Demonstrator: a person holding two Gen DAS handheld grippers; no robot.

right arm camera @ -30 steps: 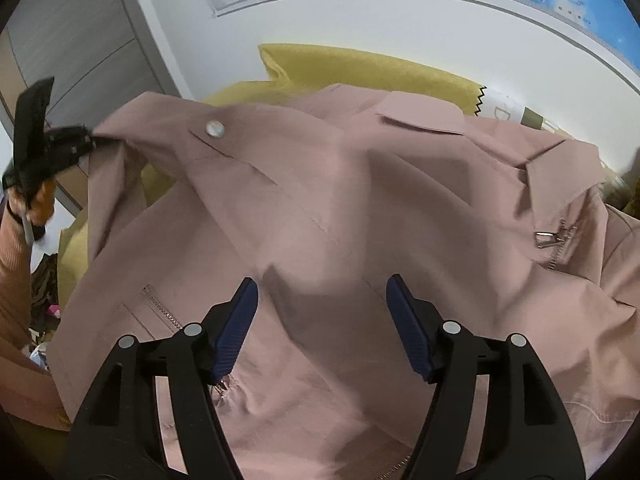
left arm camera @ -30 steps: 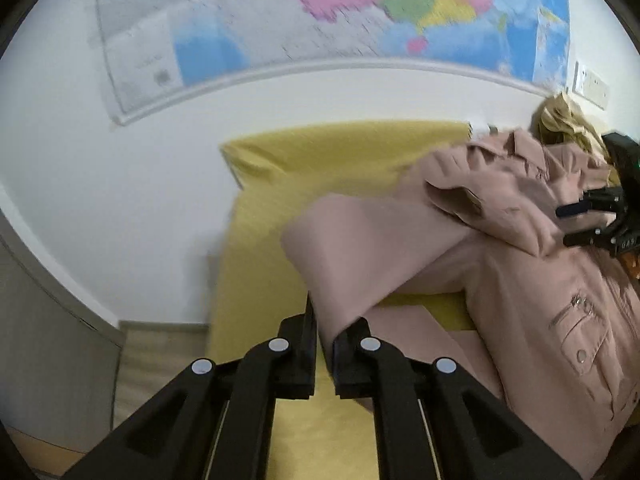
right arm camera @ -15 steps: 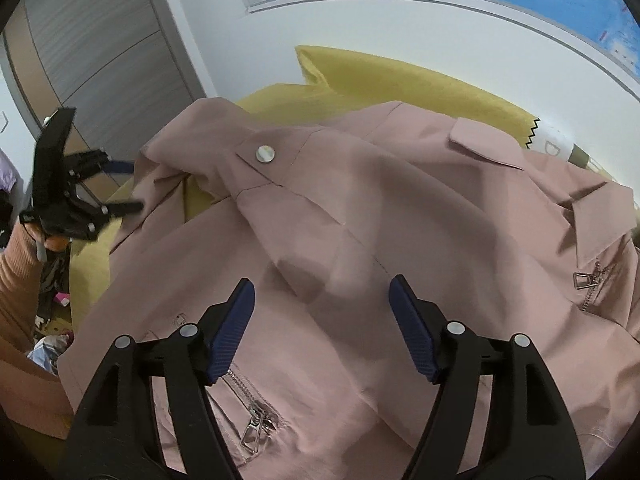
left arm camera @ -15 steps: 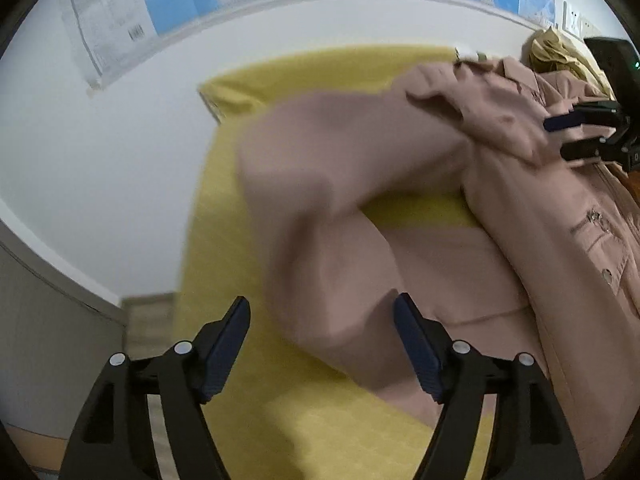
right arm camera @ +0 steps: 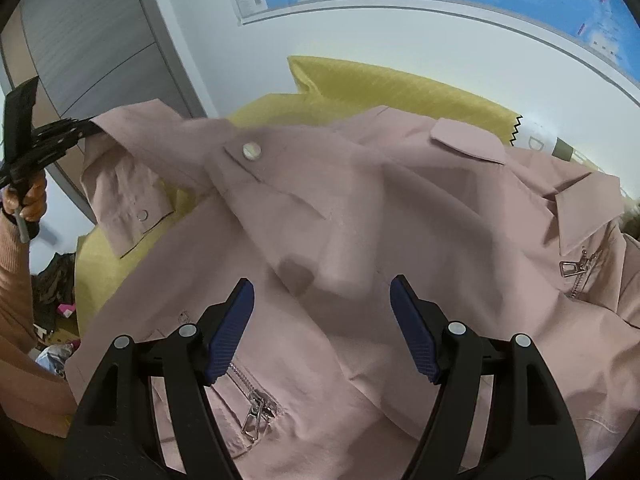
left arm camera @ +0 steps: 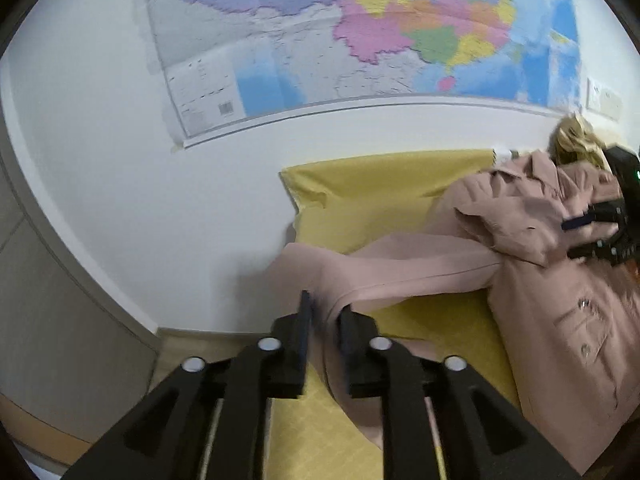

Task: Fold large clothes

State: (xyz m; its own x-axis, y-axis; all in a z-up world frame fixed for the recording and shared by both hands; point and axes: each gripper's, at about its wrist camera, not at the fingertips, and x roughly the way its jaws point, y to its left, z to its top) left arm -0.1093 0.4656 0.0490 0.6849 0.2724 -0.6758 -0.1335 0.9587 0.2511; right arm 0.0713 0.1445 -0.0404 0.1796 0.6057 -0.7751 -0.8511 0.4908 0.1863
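The pink jacket (right arm camera: 360,216) is lying spread over the yellow cover (left arm camera: 384,184), collar toward the wall with the map (left arm camera: 360,32), one sleeve (left arm camera: 392,264) being drawn out sideways off its body. It looks like a soft, limp and fairly light woven garment that is sagging wherever it is unsupported, with some heavier spots at the zips (right arm camera: 256,416) and snaps, so it is likely to handle best when pinched at stiffer double-layer edges: the cuff (right arm camera: 124,204), the shoulder seam, the hem. The left gripper (left arm camera: 324,320) is closing its jaws on the sleeve end, with the cloth running between them; in the right wrist view that same gripper (right arm camera: 76,128) appears to be pinching the cuff edge while a hand (right arm camera: 28,196) in a salmon sleeve is carrying it. The right gripper (right arm camera: 320,320) is hovering over the jacket's chest with its blue pads (right arm camera: 228,332) spread wide and nothing between them. Compared with half a second ago, when the left jaws were standing wide open around the sleeve, they are now almost together on it, and the sleeve is being pulled straighter and higher; the right gripper is hardly moving, open as before.
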